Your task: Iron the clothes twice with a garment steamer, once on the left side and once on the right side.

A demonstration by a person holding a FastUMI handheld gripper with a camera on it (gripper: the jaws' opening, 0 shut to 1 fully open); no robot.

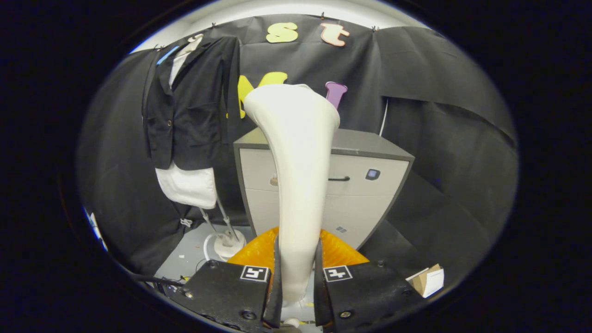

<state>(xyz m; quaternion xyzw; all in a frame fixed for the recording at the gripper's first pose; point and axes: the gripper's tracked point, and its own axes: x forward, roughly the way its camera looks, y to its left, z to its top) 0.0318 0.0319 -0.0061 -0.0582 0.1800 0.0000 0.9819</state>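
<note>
Jacket (189, 111), black, hangs over a white shirt (187, 185) on a mannequin stand, to the left of and beyond the fingers, against the booth's black cloth wall (439, 138). The cloth drapes the whole back and both sides in loose folds, and a strip of pale wall shows above its top edge. A grey cabinet (360, 185) with two pale drawer fronts and a dark handle stands in front of the cloth, right of the jacket and behind the steamer. The floor (185, 256) is pale grey; the stand's two thin legs meet a round white base (229, 245) on it, and a dark cable lies nearby. The steamer (298, 175), cream-white, rises upright between the fingers and flares wide at its top. The gripper (297, 282) is clenched on the steamer's narrow lower part, both fingers pressing its sides. Something orange (259, 252) sits just behind the fingers. A small cardboard box (428, 280) lies beside the right finger.
</note>
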